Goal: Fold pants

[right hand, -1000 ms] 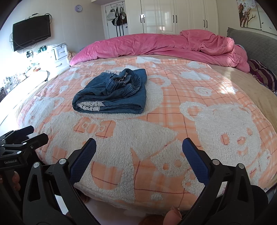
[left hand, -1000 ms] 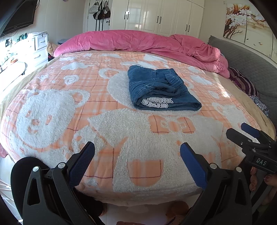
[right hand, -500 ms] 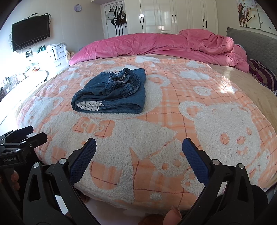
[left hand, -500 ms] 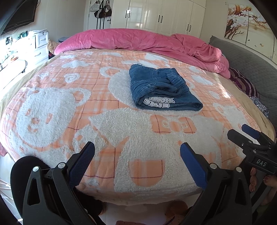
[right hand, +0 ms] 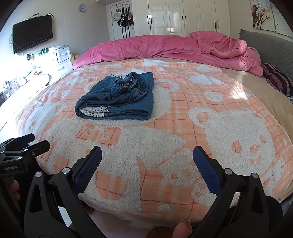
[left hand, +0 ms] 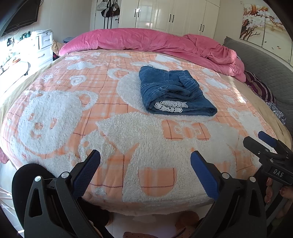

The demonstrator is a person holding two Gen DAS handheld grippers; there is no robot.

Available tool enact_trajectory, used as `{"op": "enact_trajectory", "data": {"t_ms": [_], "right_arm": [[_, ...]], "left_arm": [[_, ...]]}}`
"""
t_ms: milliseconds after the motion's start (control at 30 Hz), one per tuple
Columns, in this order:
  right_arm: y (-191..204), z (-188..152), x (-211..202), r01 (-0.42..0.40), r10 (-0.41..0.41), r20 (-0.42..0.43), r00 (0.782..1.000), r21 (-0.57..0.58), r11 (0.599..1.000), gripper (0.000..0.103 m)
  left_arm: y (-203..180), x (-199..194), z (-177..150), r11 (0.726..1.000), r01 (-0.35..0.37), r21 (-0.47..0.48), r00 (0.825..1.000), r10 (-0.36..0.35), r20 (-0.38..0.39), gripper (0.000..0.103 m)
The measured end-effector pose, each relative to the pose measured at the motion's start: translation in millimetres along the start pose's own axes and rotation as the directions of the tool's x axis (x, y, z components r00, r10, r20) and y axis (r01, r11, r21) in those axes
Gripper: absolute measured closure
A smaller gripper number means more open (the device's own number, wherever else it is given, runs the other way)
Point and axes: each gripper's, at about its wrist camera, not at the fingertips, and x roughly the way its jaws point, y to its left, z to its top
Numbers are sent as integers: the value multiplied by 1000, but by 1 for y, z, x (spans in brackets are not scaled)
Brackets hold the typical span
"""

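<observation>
A bedroom with a large bed covered by an orange plaid blanket [left hand: 128, 131] patterned with fluffy white bears. Nearest the viewer, at the foot of the bed, two handheld grippers hang just off the blanket's edge. The left gripper [left hand: 145, 164] has its blue-padded fingers spread wide, grasping nothing. The right gripper [right hand: 147, 161] is likewise released, its fingers wide apart and empty; it also shows at the right edge of the left camera's view, with a hand [left hand: 274, 190] on its handle below.

Farther up, near the middle of the bed, lie the pants [left hand: 172, 93], dark blue denim folded into a compact bundle, with a strip of white lace [right hand: 95, 111] showing at the near edge. They rest on the blanket, well apart from both grippers.

Beyond them, a rumpled pink duvet [right hand: 164, 47] is heaped along the far side. Behind it stand white wardrobes [right hand: 183, 16], and a black television [right hand: 33, 36] hangs on the left wall.
</observation>
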Motion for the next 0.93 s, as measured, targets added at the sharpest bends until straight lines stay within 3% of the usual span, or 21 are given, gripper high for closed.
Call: {"op": "enact_trajectory", "data": {"t_ms": [400,500,600,667,733,800,867,933], "right_arm": [[-2,0,1,0,0,-2,1000,3,1000,9],[-9,1,0,-2,2,-9,1000,18,1000,9],[-21,4,2,6,-5,-24,1000,38,999,9],[-35,13,7,24,-21,-41,999,66,998,9],[-71,29,11,64,-57,-56,997,137,988,9],[-111,47,13,162,-154,-59,986,171,972,9],[-166,70,18,262,-252,-73,965,215,941,9],[-227,88,30,357,-334,-130,934,265,896,9]], "left_arm": [[-3,6,1,999,-26,25,999,27,-29,5],[1,13,1,1000,11,9,998,-11,-60,5],[17,13,8,992,111,-65,993,-113,-33,5],[32,17,22,990,102,-102,994,-106,-36,5],[57,32,46,991,23,-129,997,-31,-64,5],[87,54,72,990,-62,-128,993,49,-104,5],[131,78,101,972,-162,-173,982,142,-123,5],[173,105,125,941,-258,-218,960,223,-173,5]]}}
